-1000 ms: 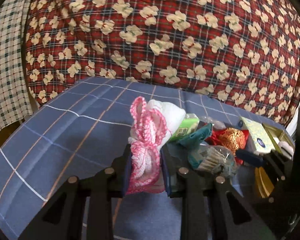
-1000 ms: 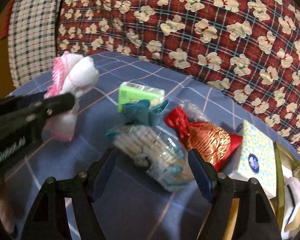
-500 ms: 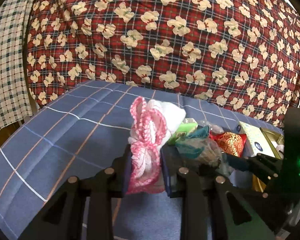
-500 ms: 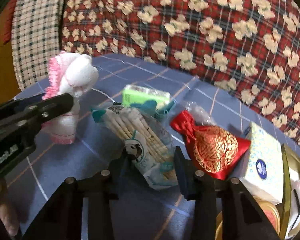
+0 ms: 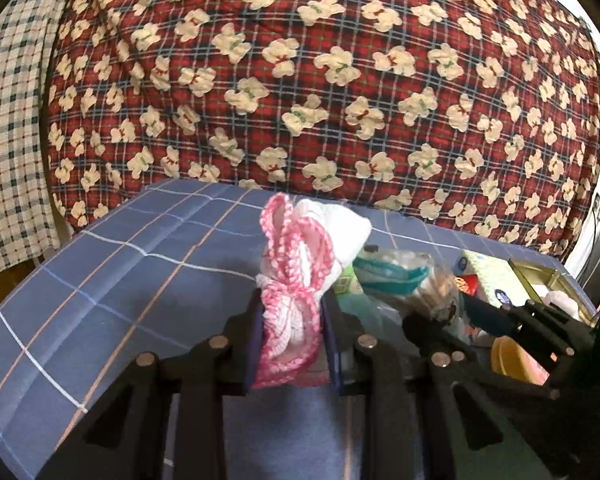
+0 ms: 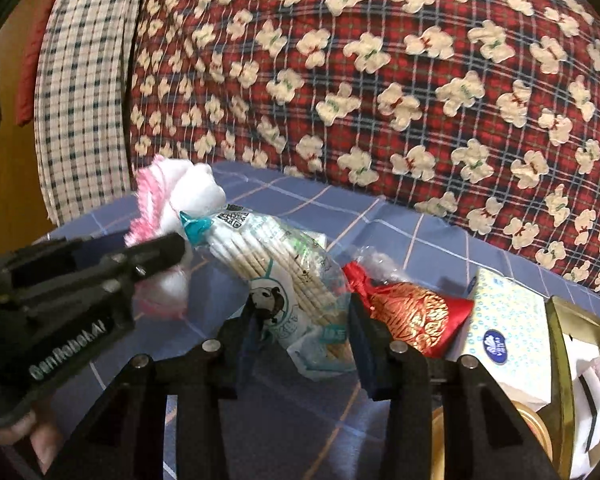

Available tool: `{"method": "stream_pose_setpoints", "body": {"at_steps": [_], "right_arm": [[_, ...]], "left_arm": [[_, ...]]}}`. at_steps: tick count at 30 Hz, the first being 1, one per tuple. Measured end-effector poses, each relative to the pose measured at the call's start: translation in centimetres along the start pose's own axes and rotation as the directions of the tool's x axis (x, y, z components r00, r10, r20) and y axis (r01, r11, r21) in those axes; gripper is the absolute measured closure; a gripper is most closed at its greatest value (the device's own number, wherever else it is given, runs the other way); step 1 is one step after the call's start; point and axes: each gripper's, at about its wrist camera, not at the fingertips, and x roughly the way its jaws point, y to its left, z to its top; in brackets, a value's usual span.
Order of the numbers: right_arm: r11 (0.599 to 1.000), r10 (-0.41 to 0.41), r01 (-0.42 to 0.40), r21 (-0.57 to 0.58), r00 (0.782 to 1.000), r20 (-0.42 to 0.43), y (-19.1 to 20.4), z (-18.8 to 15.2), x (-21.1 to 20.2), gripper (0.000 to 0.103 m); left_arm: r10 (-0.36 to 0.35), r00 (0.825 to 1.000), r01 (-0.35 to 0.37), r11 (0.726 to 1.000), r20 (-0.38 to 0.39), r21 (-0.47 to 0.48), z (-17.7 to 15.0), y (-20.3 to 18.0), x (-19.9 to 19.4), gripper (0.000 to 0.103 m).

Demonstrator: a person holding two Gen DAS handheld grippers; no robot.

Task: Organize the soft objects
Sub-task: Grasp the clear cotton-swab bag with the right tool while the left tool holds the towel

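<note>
My right gripper [image 6: 302, 334] has just been closing, and the bag of cotton swabs [image 6: 284, 276] is now pinched between its jaws — a second ago it lay flat on the blue checked cloth [image 6: 300, 420] with the jaws wide on either side. The bag's bottom end sits in the grip; its teal-sealed top points to about 10 o'clock and appears to be clear of the cloth, so I judge the pick made.

My left gripper [image 5: 290, 344] is narrowly closed on the pink and white knitted piece [image 5: 296, 280], which stands up out of the jaws toward 12 o'clock. That hold is unchanged from the earlier views.

In the right wrist view the red and gold pouch [image 6: 408, 312] lies at 3 o'clock of the swab bag, touching or nearly so, and the tissue box [image 6: 508, 332] is beyond it. A gold tin [image 6: 560, 340] stands open at the far right edge with something white inside; I cannot tell what.

Assessment: both hands are loaded, so the next step is probably placing — the tin looks the likely destination. The slippery plastic bag, held at one end, may sag or slide.
</note>
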Motion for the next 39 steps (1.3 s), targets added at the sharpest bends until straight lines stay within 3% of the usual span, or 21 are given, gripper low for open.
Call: {"method": "stream_pose_setpoints", "body": {"at_steps": [9,18,23,39], "right_arm": [[0.997,-0.017,0.018,0.077,1.0,-0.011,-1.4,0.0,0.5,0.059],[0.994,-0.031,0.027,0.106,0.999,0.032,-1.8,-0.2,-0.4,0.059],[0.99,-0.061,0.048,0.129,0.993,0.099,-2.2,-0.4,-1.7,0.059],[0.979,-0.099,0.078,0.187,0.989,0.106,-4.1,-0.8,-2.1,0.059]], "left_arm": [[-0.003,1.0,0.003,1.0,0.008,0.005,0.2,-1.5,0.5,0.078],[-0.014,0.999,0.015,0.999,0.038,-0.029,0.3,-1.8,0.5,0.078],[0.001,0.998,0.001,1.0,0.063,-0.03,0.3,-1.9,0.0,0.078],[0.015,0.999,-0.018,0.999,0.05,0.051,0.2,-4.6,0.6,0.078]]}}
